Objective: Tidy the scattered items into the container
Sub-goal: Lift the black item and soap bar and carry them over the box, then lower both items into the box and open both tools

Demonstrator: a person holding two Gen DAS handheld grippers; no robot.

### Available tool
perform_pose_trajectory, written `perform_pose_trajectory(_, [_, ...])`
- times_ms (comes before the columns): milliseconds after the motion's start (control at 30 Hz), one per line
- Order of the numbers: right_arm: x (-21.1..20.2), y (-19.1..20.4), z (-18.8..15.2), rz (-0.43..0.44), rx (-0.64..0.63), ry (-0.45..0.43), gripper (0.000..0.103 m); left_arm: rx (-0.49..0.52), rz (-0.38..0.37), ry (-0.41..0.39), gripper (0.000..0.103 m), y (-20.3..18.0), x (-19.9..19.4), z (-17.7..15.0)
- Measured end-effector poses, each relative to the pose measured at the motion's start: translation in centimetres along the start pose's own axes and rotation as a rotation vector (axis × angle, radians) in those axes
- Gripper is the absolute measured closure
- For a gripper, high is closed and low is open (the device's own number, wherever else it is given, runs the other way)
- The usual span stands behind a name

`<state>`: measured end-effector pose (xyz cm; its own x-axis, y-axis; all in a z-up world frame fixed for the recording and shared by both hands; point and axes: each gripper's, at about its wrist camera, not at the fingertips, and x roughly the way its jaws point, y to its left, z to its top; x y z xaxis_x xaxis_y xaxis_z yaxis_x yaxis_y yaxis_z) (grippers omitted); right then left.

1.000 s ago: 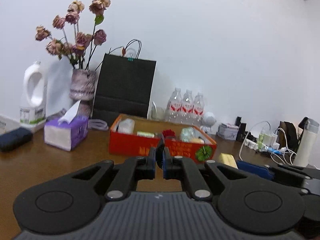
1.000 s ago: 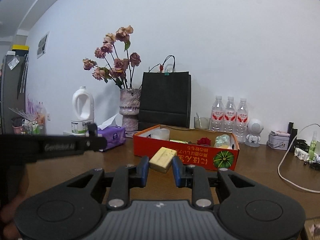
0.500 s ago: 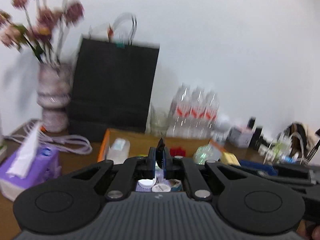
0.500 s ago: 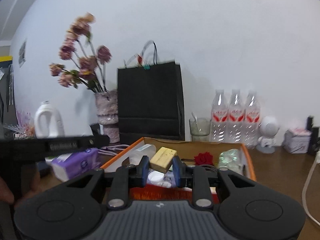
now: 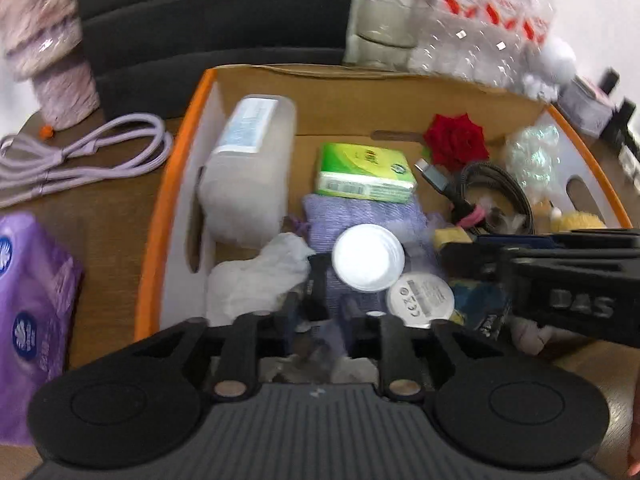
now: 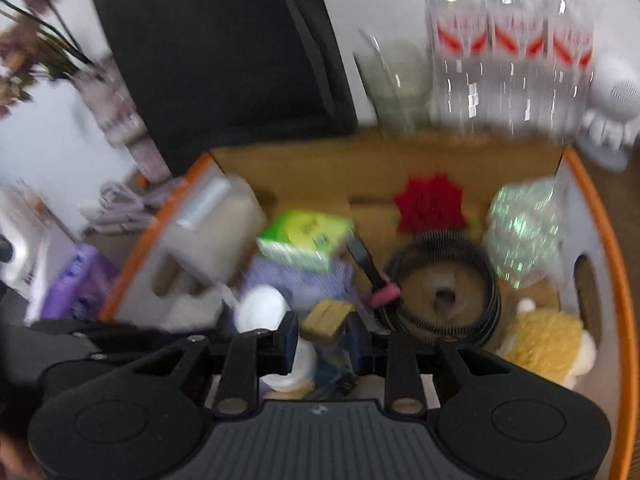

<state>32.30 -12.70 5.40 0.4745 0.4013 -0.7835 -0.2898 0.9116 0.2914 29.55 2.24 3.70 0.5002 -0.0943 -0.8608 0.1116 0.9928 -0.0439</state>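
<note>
Both wrist views looked steeply down from close above the box (image 5: 176, 184) near edge, left view further left, sharing its interior
</note>
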Motion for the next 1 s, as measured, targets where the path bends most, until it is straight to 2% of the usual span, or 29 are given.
perform_pose_trajectory(67, [0.7,-0.2,-0.3,0.008,0.012,0.027,0.070,0.000,-0.002,0.014,0.058,-0.3,0.1,0.1])
perform_pose_trajectory(200, [0.9,-0.4,-0.8,0.046,0.016,0.007,0.058,0.040,0.060,0.002,0.058,-1.6,-0.2,-0.6])
perform_pose_trajectory(467, [-0.1,0.3,-1.6,0.022,-0.041,0.009,0.058,0.004,0.056,0.030,0.060,-1.8,-0.8,-1.0])
perform_pose_trajectory(567, [-0.8,0.0,-1.8,0.033,-0.028,-0.008,0.058,-0.008,0.025,-0.001,0.059,-1.5,-1.5,-1.2])
perform_pose_trajectory(633, [-2.2,-0.1,-1.8,0.032,-0.012,-0.026,0.055,-0.007,-0.024,-0.034,0.053,-1.2,-2.8,-1.0])
perform_pose_trajectory(700, [-4.2,-0.1,-1.5,0.033,-0.017,-0.056,0.045,0.004,-0.034,-0.068,0.037,-1.2,-4.5,-0.7])
perform_pose_trajectory(767, [-6.0,-0.3,-1.0,-0.019,-0.027,-0.070,0.028,0.002,-0.010,-0.090,0.030,-1.4,-6.1,-0.2])
perform_pose_trajectory(833, [-7.7,-0.7,-0.6,-0.081,-0.034,-0.077,0.022,-0.014,0.005,-0.094,0.027,-1.4,-7.2,0.4])
perform_pose_trajectory(900, [-9.4,-1.2,-0.7,-0.130,-0.046,-0.081,0.021,-0.029,0.024,-0.115,0.019,-1.6,-8.5,0.5])
perform_pose_trajectory(1000, [-11.7,-1.9,-1.7,-0.184,-0.067,-0.110,0.019,-0.031,0.042,-0.213,0.013,-2.0,-10.4,-0.5])
